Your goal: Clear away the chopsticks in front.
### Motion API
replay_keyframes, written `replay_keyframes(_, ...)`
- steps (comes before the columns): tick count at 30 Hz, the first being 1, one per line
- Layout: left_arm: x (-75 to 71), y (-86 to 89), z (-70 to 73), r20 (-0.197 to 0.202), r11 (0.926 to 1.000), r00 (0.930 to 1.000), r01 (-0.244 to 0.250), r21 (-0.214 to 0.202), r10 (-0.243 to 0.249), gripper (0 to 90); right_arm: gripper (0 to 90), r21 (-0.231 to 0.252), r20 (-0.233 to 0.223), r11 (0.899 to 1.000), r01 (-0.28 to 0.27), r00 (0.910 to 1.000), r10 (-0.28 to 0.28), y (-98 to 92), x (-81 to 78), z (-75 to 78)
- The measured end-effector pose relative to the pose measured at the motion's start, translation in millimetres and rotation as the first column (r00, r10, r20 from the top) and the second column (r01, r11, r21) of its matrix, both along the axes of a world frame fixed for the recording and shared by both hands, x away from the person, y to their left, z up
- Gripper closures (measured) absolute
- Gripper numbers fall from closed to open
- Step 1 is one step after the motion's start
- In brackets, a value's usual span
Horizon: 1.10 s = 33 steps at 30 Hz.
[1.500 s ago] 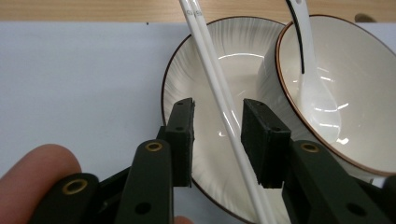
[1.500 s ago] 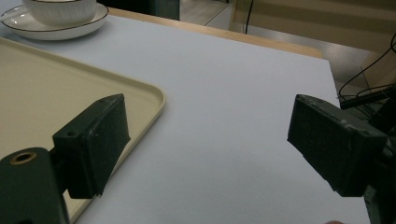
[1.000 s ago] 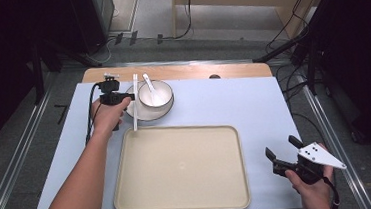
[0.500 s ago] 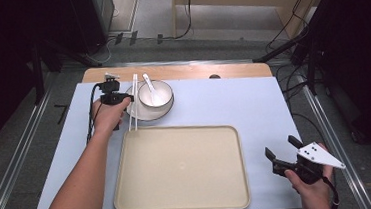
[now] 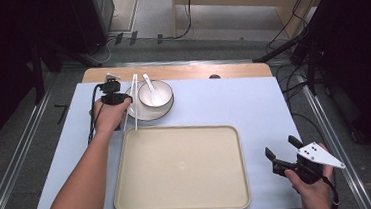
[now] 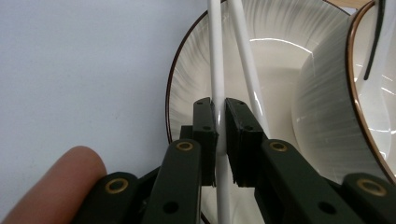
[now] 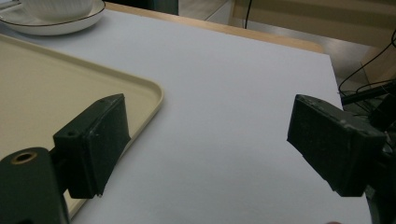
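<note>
Left gripper (image 6: 219,123) fingers just closed, clamping one white chopstick (image 6: 215,56) lying across the saucer (image 6: 187,93) beside the bowl (image 5: 155,93), ready to lift; right gripper (image 5: 286,155) fingers wide, idle

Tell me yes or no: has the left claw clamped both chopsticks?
No: in the left gripper view the left claw pinches one chopstick, while the other chopstick runs past its right jaw outside the grip.

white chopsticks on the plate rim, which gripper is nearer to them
Left. The left gripper is clamped on one of the white chopsticks beside the white bowl. The right gripper hangs open, right of the beige tray.
</note>
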State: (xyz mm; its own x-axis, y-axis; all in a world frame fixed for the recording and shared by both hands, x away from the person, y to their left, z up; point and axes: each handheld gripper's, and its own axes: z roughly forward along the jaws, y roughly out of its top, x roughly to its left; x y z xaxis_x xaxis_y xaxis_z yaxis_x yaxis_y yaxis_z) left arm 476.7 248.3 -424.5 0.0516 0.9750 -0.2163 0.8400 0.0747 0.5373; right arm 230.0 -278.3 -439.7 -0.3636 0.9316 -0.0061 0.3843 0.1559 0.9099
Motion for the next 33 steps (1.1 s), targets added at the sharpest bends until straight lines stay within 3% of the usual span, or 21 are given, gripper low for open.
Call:
replay_keyframes(7, 0.7, 1.9, -0.6, -0.008, 0.9987, 0.9995, -0.031, -0.041, 0.03, 85.6, 13.1, -0.002, -0.001, 1.0, 0.004, 1.0, -0.004, -0.3, 0.1, -0.1)
replay_keyframes(13, -1.3, 6.4, 4.3, 0.01, 0.9963, 0.9987, -0.05, -0.069, 0.051, 85.7, 12.9, 0.001, 0.001, 1.0, 0.003, 1.0, -0.003, -1.5, -0.3, 0.0)
replay_keyframes(20, -5.7, 11.2, 12.4, 0.001, 0.9924, 0.9993, -0.038, -0.117, 0.038, 85.7, 12.6, 0.001, 0.005, 1.0, -0.007, 1.0, 0.007, -1.6, -0.7, 0.2)
replay_keyframes(26, -15.4, 12.5, 18.5, 0.013, 0.9901, 0.9995, -0.027, -0.138, 0.03, 85.7, 12.1, 0.008, 0.011, 0.999, -0.041, 0.9991, 0.041, -1.6, -2.5, 1.5)
replay_keyframes(33, -29.4, 17.3, 23.0, 0.026, 0.9869, 0.9993, -0.023, -0.16, 0.028, 85.7, 12.1, 0.012, 0.009, 0.999, -0.043, 0.999, 0.043, -2.1, -1.6, 0.7)
